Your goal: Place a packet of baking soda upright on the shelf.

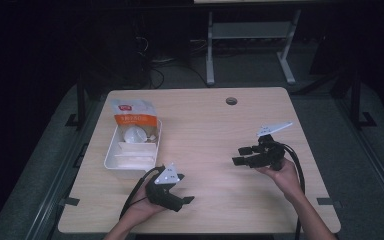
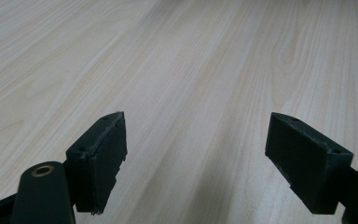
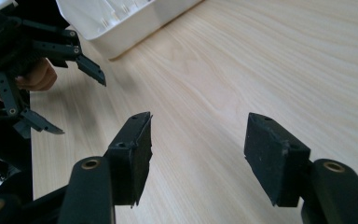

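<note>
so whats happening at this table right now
A person holds a gripper in each hand over a wooden table. The left gripper and right gripper are both open and hold nothing. A white tray with an orange-and-white bag at its far end sits untouched at the left.

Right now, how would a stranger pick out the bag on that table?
On the light wooden table, look to the far left, where a white plastic tray sits. The orange-and-white pouch leans at the tray's far end, the only printed, coloured item there.
</note>
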`<state>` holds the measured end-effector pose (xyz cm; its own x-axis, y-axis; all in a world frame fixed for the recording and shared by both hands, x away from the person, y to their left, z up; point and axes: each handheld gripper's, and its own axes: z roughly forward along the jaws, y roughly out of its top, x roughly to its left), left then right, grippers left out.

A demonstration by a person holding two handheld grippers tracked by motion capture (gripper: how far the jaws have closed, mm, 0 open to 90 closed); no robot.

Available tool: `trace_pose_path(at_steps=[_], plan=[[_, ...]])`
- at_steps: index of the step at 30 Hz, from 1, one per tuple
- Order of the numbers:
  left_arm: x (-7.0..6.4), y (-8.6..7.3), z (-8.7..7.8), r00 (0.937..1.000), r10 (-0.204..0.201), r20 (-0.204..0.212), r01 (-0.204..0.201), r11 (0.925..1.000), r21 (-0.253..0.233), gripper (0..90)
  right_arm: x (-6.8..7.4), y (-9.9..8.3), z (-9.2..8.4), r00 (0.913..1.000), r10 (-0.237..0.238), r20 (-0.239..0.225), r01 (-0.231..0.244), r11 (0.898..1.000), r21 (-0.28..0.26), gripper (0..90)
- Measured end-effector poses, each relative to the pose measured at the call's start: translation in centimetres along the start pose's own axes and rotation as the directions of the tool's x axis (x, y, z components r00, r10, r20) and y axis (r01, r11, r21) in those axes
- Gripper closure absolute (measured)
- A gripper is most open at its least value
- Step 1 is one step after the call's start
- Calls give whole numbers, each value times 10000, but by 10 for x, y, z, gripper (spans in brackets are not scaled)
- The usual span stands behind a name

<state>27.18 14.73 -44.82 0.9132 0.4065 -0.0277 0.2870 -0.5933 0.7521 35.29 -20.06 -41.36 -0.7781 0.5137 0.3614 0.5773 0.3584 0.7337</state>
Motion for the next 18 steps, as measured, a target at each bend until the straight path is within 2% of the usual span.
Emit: trace_pose_path(at_steps=[18], plan=[[0,0,1,10000,29,56,-29,10000,94,203,0,-26,-12,9997,211,125,-212,9997,80,397]])
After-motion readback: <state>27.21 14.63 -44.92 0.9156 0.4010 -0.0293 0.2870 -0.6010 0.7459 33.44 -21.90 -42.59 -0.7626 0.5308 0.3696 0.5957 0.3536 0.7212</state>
